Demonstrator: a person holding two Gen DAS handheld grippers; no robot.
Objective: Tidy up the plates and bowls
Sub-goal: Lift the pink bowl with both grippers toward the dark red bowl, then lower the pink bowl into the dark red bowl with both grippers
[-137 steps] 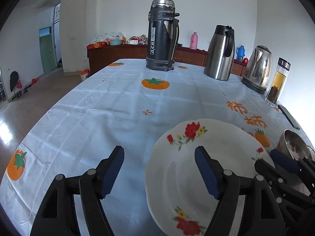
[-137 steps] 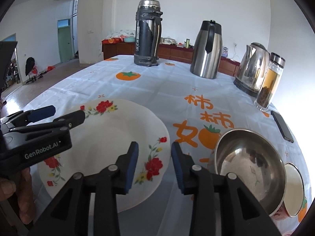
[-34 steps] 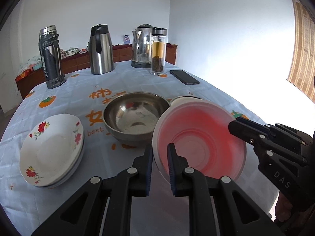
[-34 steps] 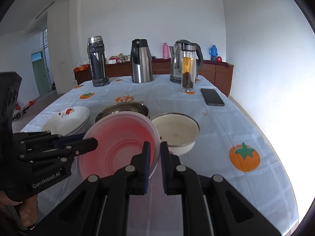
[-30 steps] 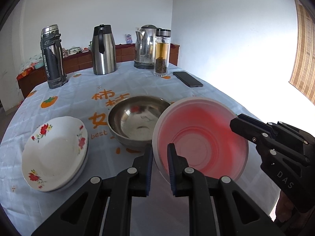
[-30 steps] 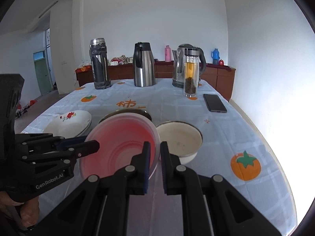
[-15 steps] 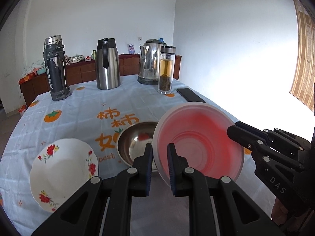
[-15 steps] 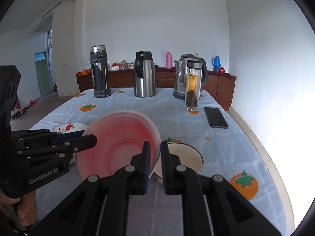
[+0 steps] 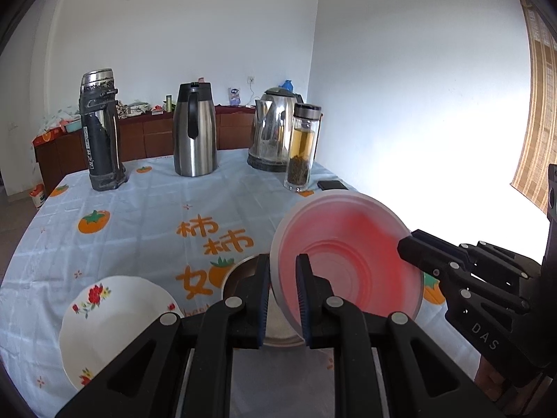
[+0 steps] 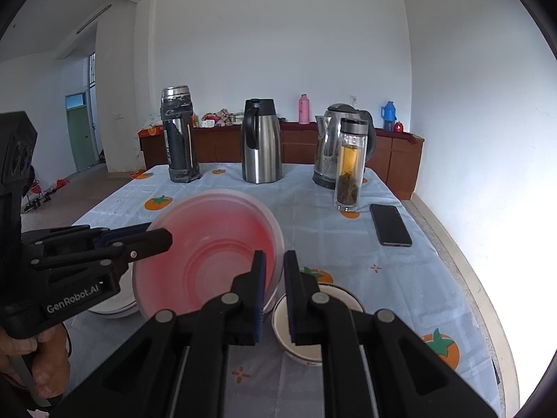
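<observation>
A translucent pink plastic bowl (image 9: 348, 254) hangs in the air above the table, held by both grippers. My left gripper (image 9: 282, 292) is shut on its left rim. My right gripper (image 10: 275, 275) is shut on its right rim; the bowl also shows in the right wrist view (image 10: 209, 254). Below it a steel bowl (image 9: 243, 275) sits on the table, mostly hidden. A flowered white plate stack (image 9: 115, 324) lies to the left. A cream enamel bowl (image 10: 344, 299) sits under my right gripper.
At the table's far side stand a dark thermos (image 9: 99, 132), a steel carafe (image 9: 195, 132), an electric kettle (image 9: 275, 129) and a glass tea bottle (image 9: 301, 149). A black phone (image 10: 390, 224) lies near the right table edge (image 10: 463, 268).
Both grippers have raised the pink bowl higher above the table over the last second. The steel bowl and plates now sit lower in view. Earlier, both grippers were open by the flowered plate.
</observation>
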